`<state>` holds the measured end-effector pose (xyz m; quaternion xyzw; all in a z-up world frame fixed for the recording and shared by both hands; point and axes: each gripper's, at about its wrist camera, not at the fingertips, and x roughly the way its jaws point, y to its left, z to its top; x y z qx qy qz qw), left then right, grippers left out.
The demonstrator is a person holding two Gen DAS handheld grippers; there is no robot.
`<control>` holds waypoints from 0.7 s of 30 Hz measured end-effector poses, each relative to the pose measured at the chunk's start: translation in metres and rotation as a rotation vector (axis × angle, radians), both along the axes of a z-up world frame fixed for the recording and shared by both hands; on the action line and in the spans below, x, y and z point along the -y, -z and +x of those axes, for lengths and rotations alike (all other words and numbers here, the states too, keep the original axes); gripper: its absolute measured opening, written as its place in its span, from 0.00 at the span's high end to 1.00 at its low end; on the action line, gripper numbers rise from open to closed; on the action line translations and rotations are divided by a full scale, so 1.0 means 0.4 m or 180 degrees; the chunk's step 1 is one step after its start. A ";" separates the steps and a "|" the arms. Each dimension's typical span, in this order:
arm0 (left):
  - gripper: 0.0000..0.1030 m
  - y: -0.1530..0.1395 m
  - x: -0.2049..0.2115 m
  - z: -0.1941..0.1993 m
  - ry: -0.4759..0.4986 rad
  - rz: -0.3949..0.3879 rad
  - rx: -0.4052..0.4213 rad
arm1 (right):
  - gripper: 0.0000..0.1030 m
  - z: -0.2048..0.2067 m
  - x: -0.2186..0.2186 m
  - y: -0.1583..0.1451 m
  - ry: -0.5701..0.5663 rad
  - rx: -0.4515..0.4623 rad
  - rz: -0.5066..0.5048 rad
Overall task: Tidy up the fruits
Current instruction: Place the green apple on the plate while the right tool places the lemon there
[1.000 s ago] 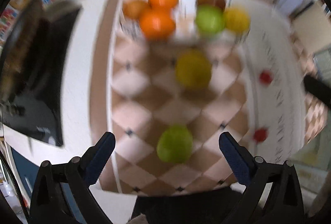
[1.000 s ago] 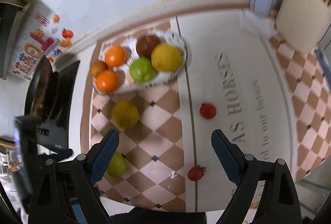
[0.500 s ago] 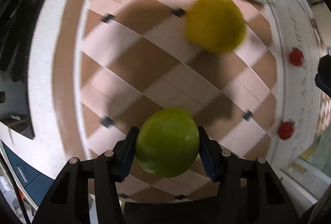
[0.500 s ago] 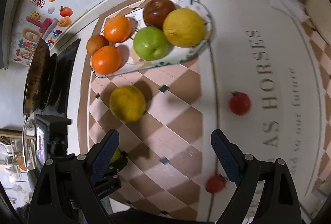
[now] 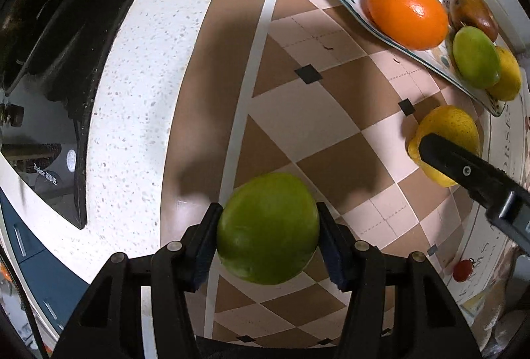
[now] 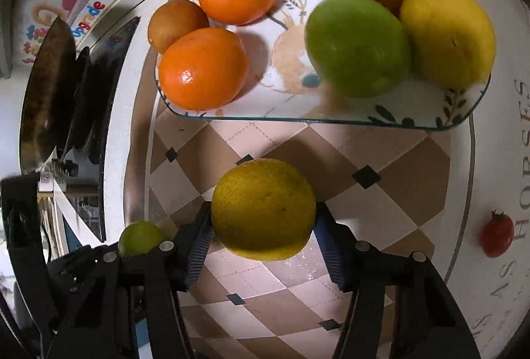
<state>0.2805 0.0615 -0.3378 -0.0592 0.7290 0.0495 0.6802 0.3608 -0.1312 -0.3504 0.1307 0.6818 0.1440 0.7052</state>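
Left wrist view: the left gripper (image 5: 268,228) jaws pinch the green fruit (image 5: 267,228) at lower centre, and the right gripper (image 6: 263,226) jaws pinch the yellow fruit (image 6: 263,209). Carry both level to the plate (image 6: 414,122) at the top of the right wrist view, setting them in its bare middle.

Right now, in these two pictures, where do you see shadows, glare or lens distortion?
Left wrist view: sharp; the fisheye bends the white stripe of the checkered cloth, and a dark shadow lies above the round green fruit in the left tool. Right wrist view: highlights glint on the glossy orange; the patterned oblong plate shades the cloth.
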 end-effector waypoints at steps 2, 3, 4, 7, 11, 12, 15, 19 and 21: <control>0.49 -0.009 0.001 0.011 0.0011 -0.0019 0.0026 | 0.40 -0.009 0.014 -0.005 -0.0007 0.0020 -0.0038; 0.49 -0.015 0.018 0.035 0.0032 -0.0018 0.0044 | 0.40 -0.014 0.024 -0.011 -0.0004 0.0033 -0.0034; 0.49 -0.025 0.025 0.040 0.0060 -0.0018 0.0073 | 0.40 -0.023 0.030 -0.018 0.0006 0.0043 -0.0021; 0.49 -0.081 0.067 0.065 0.0179 -0.0058 0.0243 | 0.40 -0.038 0.083 -0.064 0.0093 0.0113 0.0051; 0.49 -0.190 0.133 0.111 0.0404 -0.0188 0.0530 | 0.40 -0.029 0.161 -0.131 0.0302 0.0231 0.0183; 0.49 -0.220 0.157 0.129 0.0465 -0.0241 0.0601 | 0.40 -0.017 0.182 -0.152 0.0368 0.0275 0.0220; 0.49 -0.283 0.235 0.211 0.0629 -0.0344 0.0741 | 0.40 0.031 0.240 -0.213 0.0518 0.0437 0.0280; 0.49 -0.302 0.309 0.303 0.0808 -0.0320 0.0807 | 0.40 0.144 0.302 -0.256 0.0636 0.0628 0.0191; 0.49 -0.272 0.319 0.356 0.0834 -0.0314 0.0731 | 0.40 0.198 0.324 -0.246 0.0656 0.0634 0.0106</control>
